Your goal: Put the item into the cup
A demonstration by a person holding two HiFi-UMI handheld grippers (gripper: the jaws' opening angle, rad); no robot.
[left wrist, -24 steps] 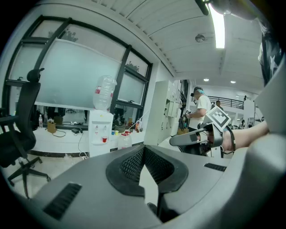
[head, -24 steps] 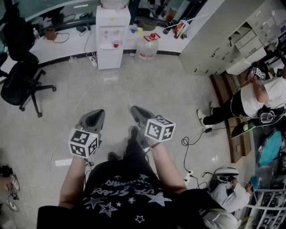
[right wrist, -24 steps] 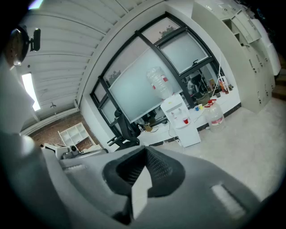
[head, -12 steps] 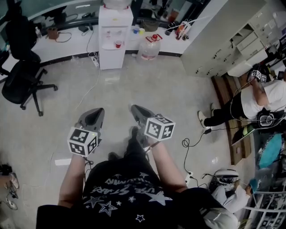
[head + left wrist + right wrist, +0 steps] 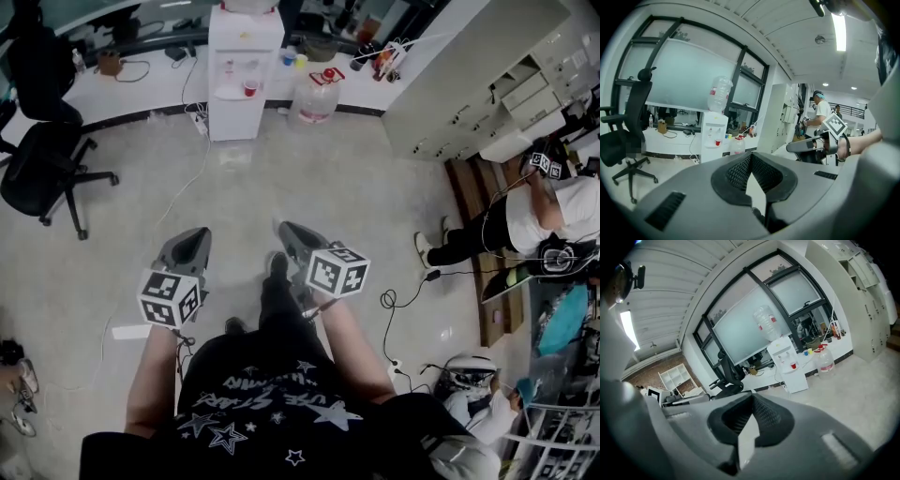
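The pale floor (image 5: 347,187) carries a white water dispenser (image 5: 242,80) at its far edge, a water jug (image 5: 317,97) just beside it, and a black office chair (image 5: 42,159) near its left edge.

No readable text; shirt print (image 5: 272,398) illegible.

The pale floor (image 5: 319,183) in front of the water dispenser (image 5: 242,70) lies open; the left gripper (image 5: 194,236) and right gripper (image 5: 284,228) hang above it, tips together, with nothing close ahead of them; a thin white cord (image 5: 190,169) trails from the dispenser's foot (flat on the floor). Left of the dispenser stands a black office chair (image 5: 42,169); just right of it sits a large water jug (image 5: 317,97); farther right a white cabinet (image 5: 469,84) walls that side, with a person in a white shirt (image 5: 539,211) and a black cable (image 5: 405,298) past its corner.
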